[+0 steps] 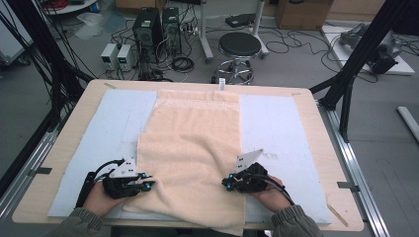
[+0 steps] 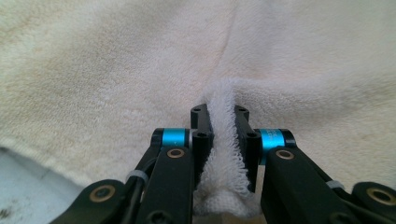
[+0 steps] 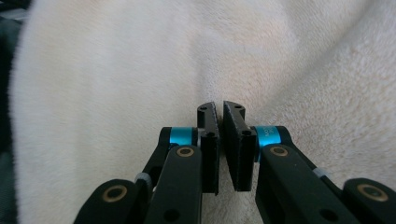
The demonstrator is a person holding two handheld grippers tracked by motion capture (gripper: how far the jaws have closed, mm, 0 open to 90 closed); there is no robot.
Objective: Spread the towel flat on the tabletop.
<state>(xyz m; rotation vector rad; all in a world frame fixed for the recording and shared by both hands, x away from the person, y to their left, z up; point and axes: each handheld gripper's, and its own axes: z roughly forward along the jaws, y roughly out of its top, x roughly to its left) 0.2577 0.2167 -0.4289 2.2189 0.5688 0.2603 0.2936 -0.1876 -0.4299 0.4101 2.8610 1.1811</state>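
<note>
Cream terry towel [image 1: 190, 143] lies along the middle of my wooden surface [image 1: 316, 118], on a pale blue mat [image 1: 113, 128]. My left gripper [image 2: 222, 122] pinches a fold of its near left edge; my right gripper [image 3: 219, 119] has its jaws almost together on the near right part.

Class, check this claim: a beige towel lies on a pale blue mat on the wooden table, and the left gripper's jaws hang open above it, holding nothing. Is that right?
Not quite. The left gripper is not open and empty: the left gripper view shows its jaws shut on a pinched fold of the beige towel. The rest stands: the towel lies on the pale blue mat on the wooden table.
</note>
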